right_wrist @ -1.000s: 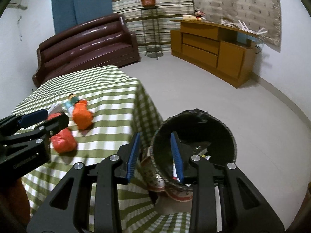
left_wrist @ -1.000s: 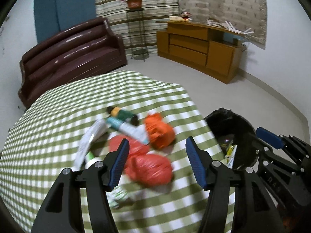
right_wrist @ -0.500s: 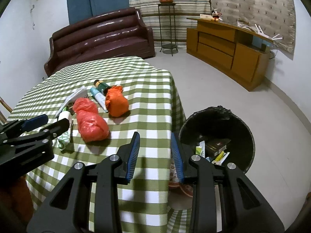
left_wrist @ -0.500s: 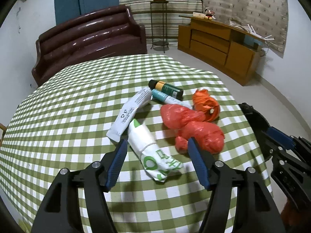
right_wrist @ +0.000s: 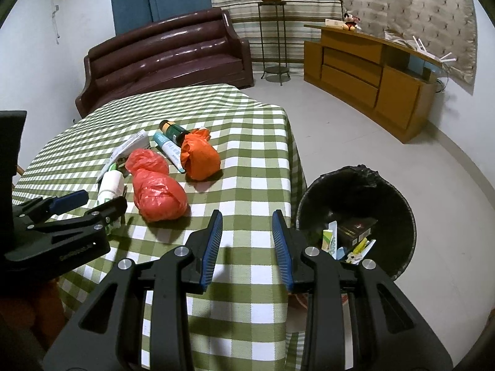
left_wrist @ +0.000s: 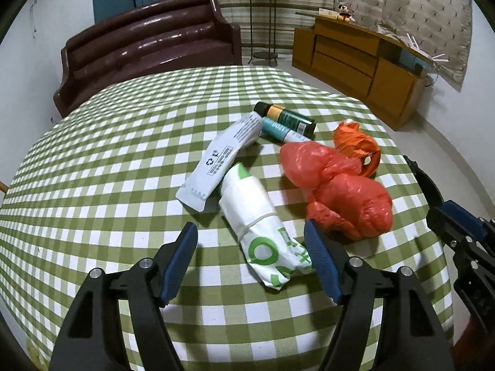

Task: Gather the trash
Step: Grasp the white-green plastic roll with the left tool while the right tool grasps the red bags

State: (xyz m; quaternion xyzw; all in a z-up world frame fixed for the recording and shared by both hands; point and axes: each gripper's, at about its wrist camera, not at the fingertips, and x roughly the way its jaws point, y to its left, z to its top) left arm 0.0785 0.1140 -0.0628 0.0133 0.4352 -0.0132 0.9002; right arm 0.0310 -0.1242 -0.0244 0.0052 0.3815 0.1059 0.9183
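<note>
On the green checked table [left_wrist: 92, 185] lie a white-and-green rolled packet [left_wrist: 260, 222], a grey tube [left_wrist: 222, 157], a teal tube [left_wrist: 278, 128], a dark green bottle [left_wrist: 284, 116], a red plastic bag [left_wrist: 340, 191] and an orange bundle [left_wrist: 355, 145]. My left gripper [left_wrist: 249, 232] hangs over the near end of the packet. Its jaws are opening, the packet lies between them, and the pads do not press on it. My right gripper [right_wrist: 247, 216] is open and holds nothing, above the table's right edge. Beside it on the floor stands a black bin [right_wrist: 365, 194] with several scraps inside.
A dark red sofa [right_wrist: 167, 52] stands behind the table. A wooden sideboard [right_wrist: 371, 71] runs along the right wall, with a metal plant stand [right_wrist: 272, 40] between them. Open floor lies right of the table around the bin.
My left gripper has swung left from the red bags to the white-and-green packet, and its jaws have widened. My right gripper has moved from over the bin to over the table's edge.
</note>
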